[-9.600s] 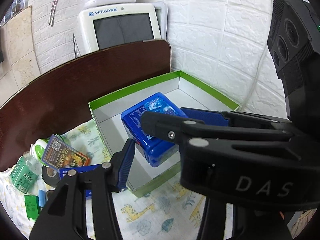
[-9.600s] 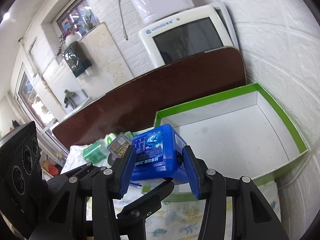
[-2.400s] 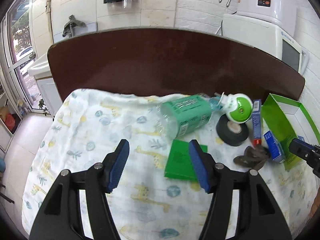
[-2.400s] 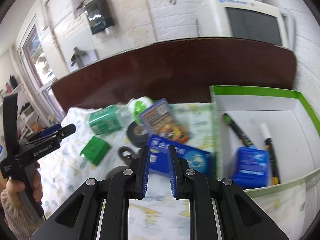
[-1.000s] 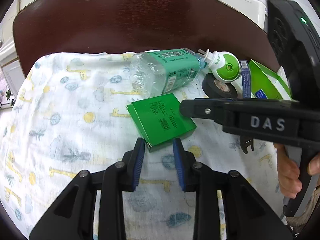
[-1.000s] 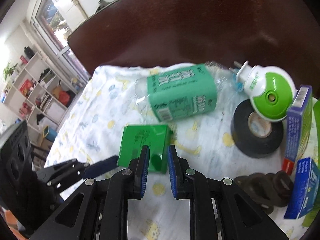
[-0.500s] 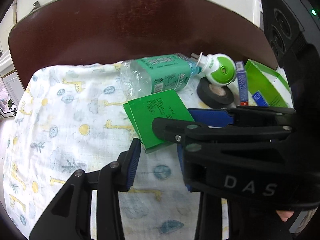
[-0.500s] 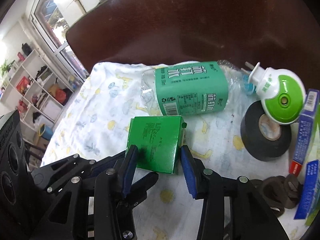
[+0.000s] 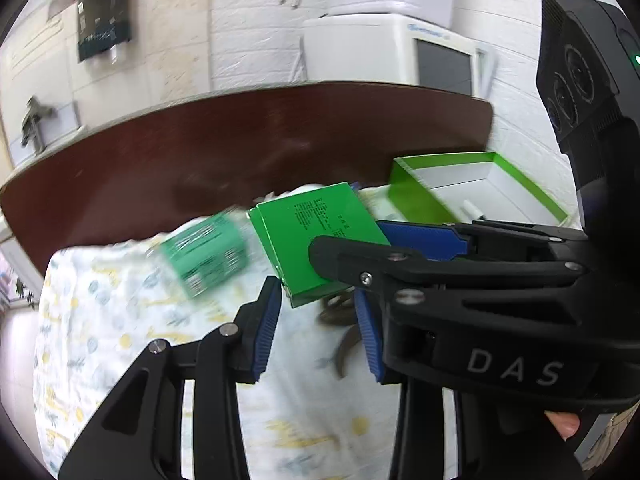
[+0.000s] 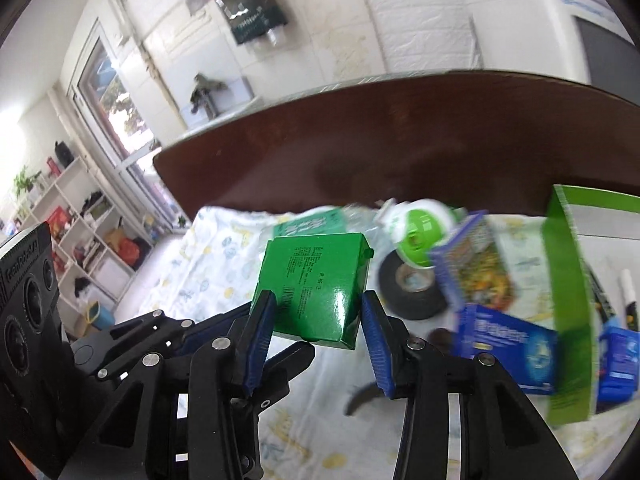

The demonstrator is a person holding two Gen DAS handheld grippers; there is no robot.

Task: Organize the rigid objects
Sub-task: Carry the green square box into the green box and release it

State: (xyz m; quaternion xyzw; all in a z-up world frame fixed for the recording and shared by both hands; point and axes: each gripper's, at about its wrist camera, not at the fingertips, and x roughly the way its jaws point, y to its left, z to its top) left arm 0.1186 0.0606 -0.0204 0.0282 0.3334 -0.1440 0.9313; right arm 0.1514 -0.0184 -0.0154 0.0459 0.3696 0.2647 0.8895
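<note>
Giraffe-print cloth [image 10: 208, 256] under a dark headboard. Green box [image 10: 316, 292] lifted off the cloth, clamped by right gripper [image 10: 316, 344] and left gripper [image 9: 316, 316] together. Tape roll [image 10: 408, 284] beside the box in right view only.

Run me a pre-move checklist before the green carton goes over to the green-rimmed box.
1. Right gripper pads on both sides of the green carton: ok.
2. Left gripper also holding the carton: cannot tell; its near corner sits between the pads.
3. Carton clear of the cloth: ok.
4. Green-rimmed box open on top, floor space free: ok.
5. Path clear past the black tape roll and the blue boxes: cannot tell.
</note>
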